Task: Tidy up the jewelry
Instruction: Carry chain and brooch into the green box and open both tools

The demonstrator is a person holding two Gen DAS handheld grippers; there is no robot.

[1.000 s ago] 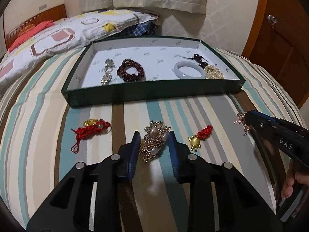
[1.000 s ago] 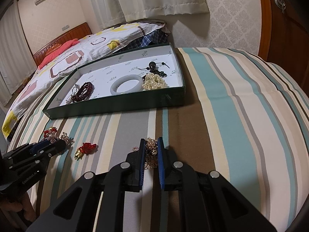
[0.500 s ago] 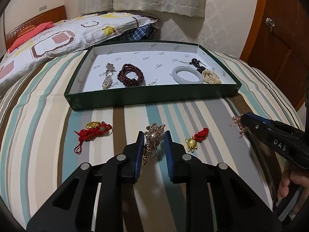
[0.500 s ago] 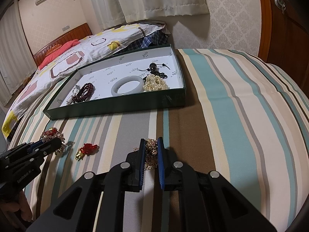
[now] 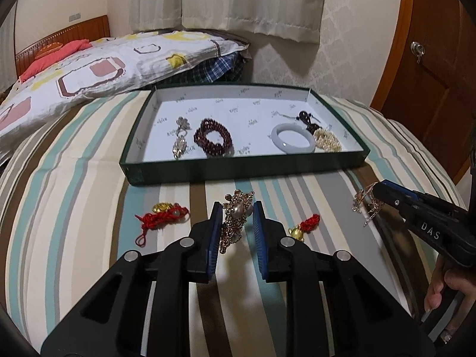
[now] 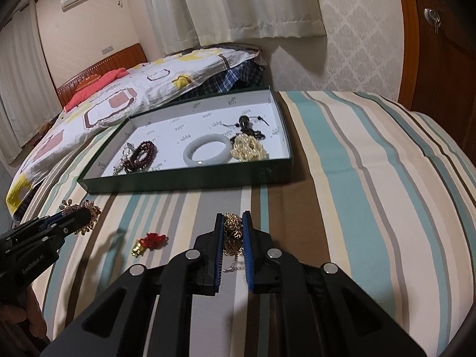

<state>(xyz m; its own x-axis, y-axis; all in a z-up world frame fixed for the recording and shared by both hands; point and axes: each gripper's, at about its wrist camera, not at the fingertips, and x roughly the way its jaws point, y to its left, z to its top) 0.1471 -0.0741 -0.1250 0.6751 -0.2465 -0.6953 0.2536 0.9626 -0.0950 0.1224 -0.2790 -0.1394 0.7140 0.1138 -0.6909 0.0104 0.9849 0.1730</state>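
Holding bangle (image 5: 293, 142), bead bracelet (image 5: 213, 137) | green tray (image 5: 238, 174) on bed

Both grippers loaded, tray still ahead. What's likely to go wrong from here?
1. The pearl brooch hangs loosely between the left gripper pads, so it may slip out.
2. The gold chain trails loops below the right gripper; they may snag the green tray wall.
3. The white bangle and pearl bracelet crowd that tray end; a drop could tangle.
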